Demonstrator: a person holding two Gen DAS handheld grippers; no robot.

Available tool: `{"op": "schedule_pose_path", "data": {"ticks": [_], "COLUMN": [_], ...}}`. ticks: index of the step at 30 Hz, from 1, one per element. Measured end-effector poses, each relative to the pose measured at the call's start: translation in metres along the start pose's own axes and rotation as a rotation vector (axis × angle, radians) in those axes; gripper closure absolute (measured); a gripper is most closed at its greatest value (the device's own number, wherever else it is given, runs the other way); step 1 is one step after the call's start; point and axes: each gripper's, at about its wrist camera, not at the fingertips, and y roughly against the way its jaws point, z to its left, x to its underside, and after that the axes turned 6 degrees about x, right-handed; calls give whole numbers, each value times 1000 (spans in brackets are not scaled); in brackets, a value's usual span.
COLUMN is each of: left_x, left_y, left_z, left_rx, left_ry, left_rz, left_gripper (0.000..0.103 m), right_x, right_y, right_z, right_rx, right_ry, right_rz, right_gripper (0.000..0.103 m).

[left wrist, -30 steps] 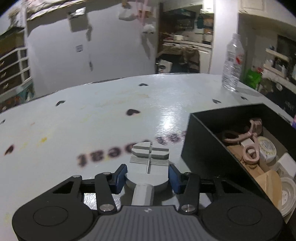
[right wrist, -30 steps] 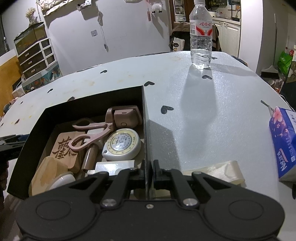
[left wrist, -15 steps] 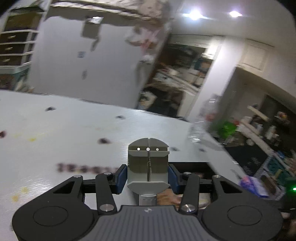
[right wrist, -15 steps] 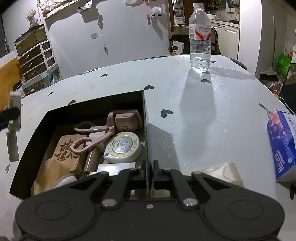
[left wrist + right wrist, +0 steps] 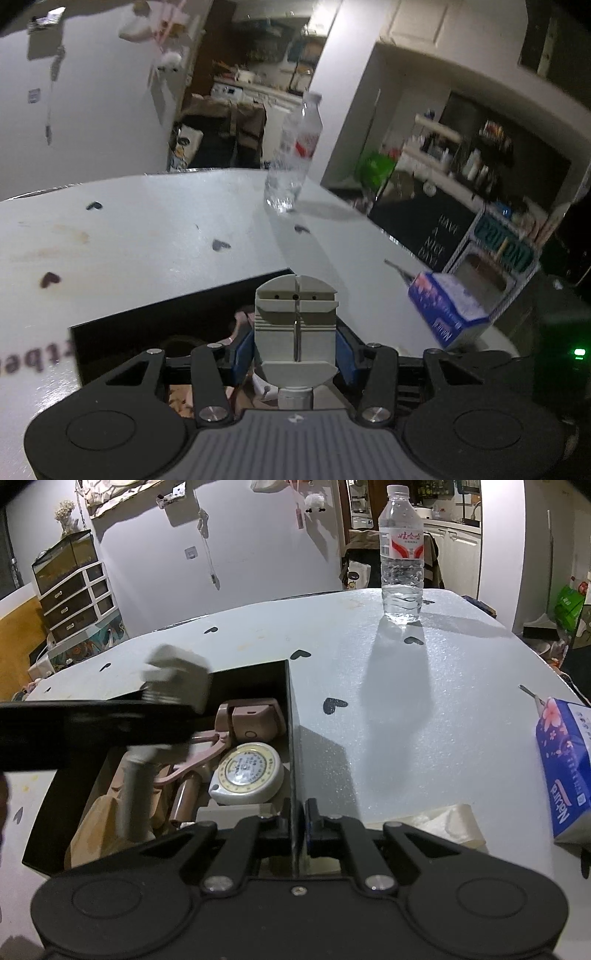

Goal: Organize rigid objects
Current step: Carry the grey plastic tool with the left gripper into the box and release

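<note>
The grey plastic tool [image 5: 295, 328], blocky with a slotted round-topped head, sat clamped in the left claw [image 5: 295, 349] above the black box [image 5: 288, 716], whose thin wall the right claw [image 5: 297, 821] pinched.

Hanging over the open black box [image 5: 291, 716], clamped between the blue pads of the left gripper [image 5: 295, 345]: a grey plastic slotted block tool [image 5: 295, 325], standing upright, its round stem [image 5: 131, 797] pointing down below the fingers. Lying in the box, under and just ahead of that gripper: pink scissors [image 5: 195, 755], a round white tape measure [image 5: 247, 773], a pink boxy gadget [image 5: 255, 722], tan wooden pieces [image 5: 92, 830]. Being pinched at its right wall by the right gripper [image 5: 297, 821]: the box itself.
</note>
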Motion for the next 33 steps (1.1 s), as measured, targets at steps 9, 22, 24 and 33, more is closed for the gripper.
{"op": "schedule_pose_path", "data": {"ticks": [9, 22, 24, 33], "left_x": [8, 8, 9, 10], "left_y": [-23, -10, -8, 6], "left_z": [2, -4, -6, -9], "left_rx": [-33, -10, -13, -40], "left_ry": [-7, -2, -3, -13], "left_rz": [103, 96, 95, 77], "left_gripper": [49, 8, 7, 1], "right_x": [0, 0, 0, 0], "right_y": [0, 0, 0, 0], "right_z": [0, 1, 1, 0], "right_rx": [-1, -3, -3, -4], "right_ry": [-2, -5, -6, -7], "right_rz": [-1, -2, -2, -2], "right_gripper": [97, 96, 96, 96]}}
